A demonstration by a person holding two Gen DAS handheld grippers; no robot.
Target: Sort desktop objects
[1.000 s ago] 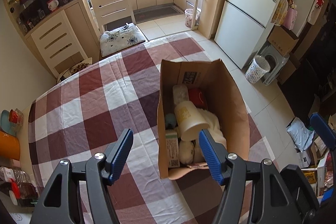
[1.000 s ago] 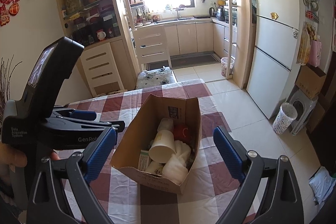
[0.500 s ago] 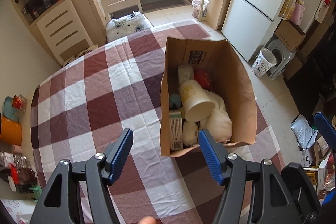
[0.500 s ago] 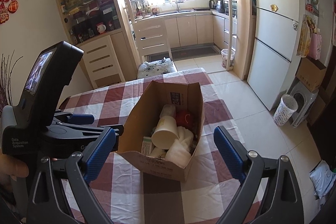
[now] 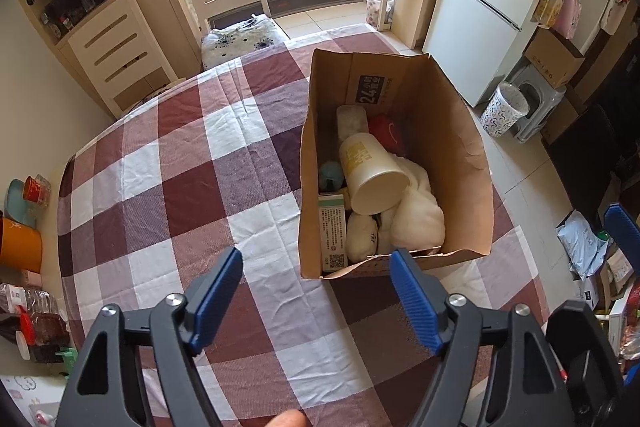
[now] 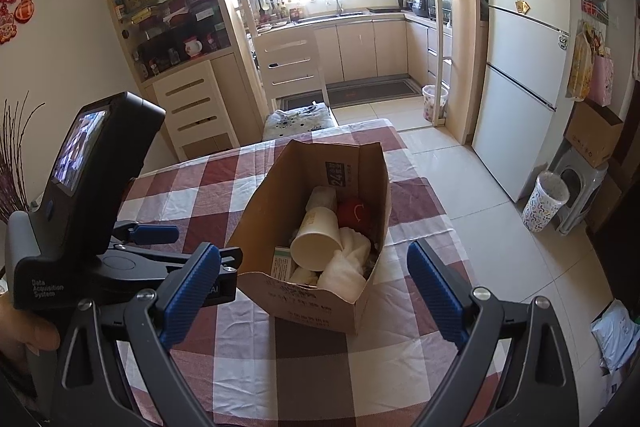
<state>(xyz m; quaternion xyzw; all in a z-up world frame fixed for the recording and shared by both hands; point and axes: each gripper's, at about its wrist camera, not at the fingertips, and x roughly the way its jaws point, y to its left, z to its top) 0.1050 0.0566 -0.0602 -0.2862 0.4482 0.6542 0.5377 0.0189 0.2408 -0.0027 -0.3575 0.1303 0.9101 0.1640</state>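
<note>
Open brown paper bag [image 5: 460, 163] stands upright on the bench [image 5: 160, 187] (checked red-and-white cloth), toward the bench's right side. Inside it: a white paper cup [image 5: 370, 173] lying tilted with its mouth toward the cameras, a white cloth [image 5: 420, 211] bundled under and beside it, a green-and-white box [image 5: 332, 231] against the bag's left wall, a red round item [image 5: 386, 133] and a pale cylinder [image 5: 352, 119] at the far end, a small teal thing [image 5: 331, 174] at left.

Left tool [image 5: 316, 301] hovers above the bench just short of the bag's near edge, slightly left of it; its right finger overlaps the bag's near rim in the left wrist view. Jaws opening, nothing between them but cloth.

Right tool [image 6: 314, 293] points down at the bag from further back, jaws spread wide, framing the bag's near end without touching it, holding nothing. The left tool's body sits at the left of that view, a hand [image 6: 24, 333] on its grip.
</note>
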